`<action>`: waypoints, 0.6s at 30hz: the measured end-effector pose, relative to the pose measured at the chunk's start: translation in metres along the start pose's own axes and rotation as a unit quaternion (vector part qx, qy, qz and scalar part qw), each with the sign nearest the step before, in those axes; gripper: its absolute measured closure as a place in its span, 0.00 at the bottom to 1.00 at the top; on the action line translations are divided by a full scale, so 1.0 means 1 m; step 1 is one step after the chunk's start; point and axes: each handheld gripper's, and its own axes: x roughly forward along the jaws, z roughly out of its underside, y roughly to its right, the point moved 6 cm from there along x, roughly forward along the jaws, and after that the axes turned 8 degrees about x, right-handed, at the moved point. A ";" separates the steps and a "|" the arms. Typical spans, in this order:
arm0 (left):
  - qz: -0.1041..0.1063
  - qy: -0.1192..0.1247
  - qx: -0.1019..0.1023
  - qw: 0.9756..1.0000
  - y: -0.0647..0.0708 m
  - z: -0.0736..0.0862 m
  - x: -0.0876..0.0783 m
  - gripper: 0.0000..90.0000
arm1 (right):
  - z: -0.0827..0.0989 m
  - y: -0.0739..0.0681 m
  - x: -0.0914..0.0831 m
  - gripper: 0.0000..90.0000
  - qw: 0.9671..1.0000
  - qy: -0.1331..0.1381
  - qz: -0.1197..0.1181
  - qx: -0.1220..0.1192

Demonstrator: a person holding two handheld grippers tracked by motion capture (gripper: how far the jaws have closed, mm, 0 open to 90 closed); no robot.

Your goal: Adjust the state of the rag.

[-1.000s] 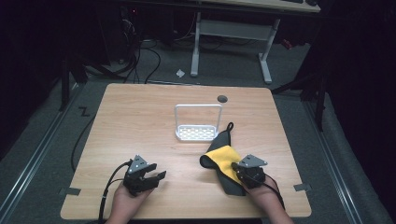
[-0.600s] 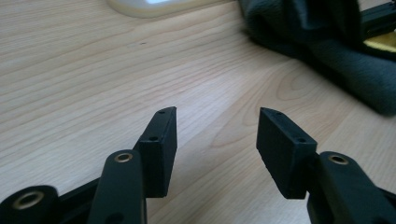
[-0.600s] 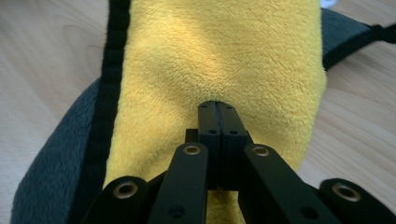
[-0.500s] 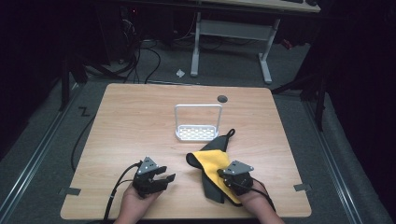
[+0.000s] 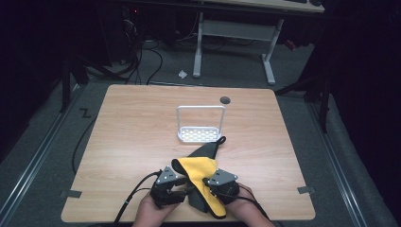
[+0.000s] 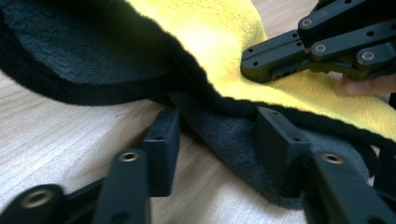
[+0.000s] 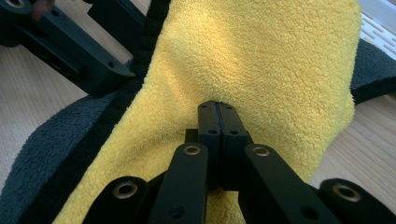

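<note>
A cloth (image 5: 201, 169), yellow on one face and dark grey on the other with black edging, lies folded near the table's front edge. My right gripper (image 5: 207, 181) is shut on its yellow fold (image 7: 261, 70), the jaws pressed together on the fabric (image 7: 218, 122). My left gripper (image 5: 181, 191) sits just left of it. Its jaws have just been closing and stand apart (image 6: 219, 151) astride the grey lower layer (image 6: 224, 135), without pinching it. The right gripper (image 6: 322, 44) shows beyond in the left gripper view.
A white wire rack (image 5: 200, 124) with a perforated base stands upright mid-table, just beyond the cloth's far black corner. A small round hole (image 5: 225, 100) sits near the wooden table's (image 5: 132, 132) back edge. Cables and desk legs are on the floor behind.
The right gripper has dragged the cloth leftward along the front edge. The left gripper has moved right to meet it, and its jaws have narrowed around the grey layer.
</note>
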 end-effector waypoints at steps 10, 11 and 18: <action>-0.003 -0.016 0.016 1.000 0.005 0.003 0.006 0.77 | -0.031 -0.009 -0.012 0.75 0.998 0.061 0.003 0.012; -0.001 -0.018 0.017 1.000 0.005 0.003 0.006 0.76 | -0.032 -0.009 -0.011 0.69 0.998 0.064 0.012 0.013; 0.007 -0.012 0.017 1.000 0.008 0.002 0.004 0.58 | -0.024 0.008 0.004 0.66 0.998 0.041 0.039 0.041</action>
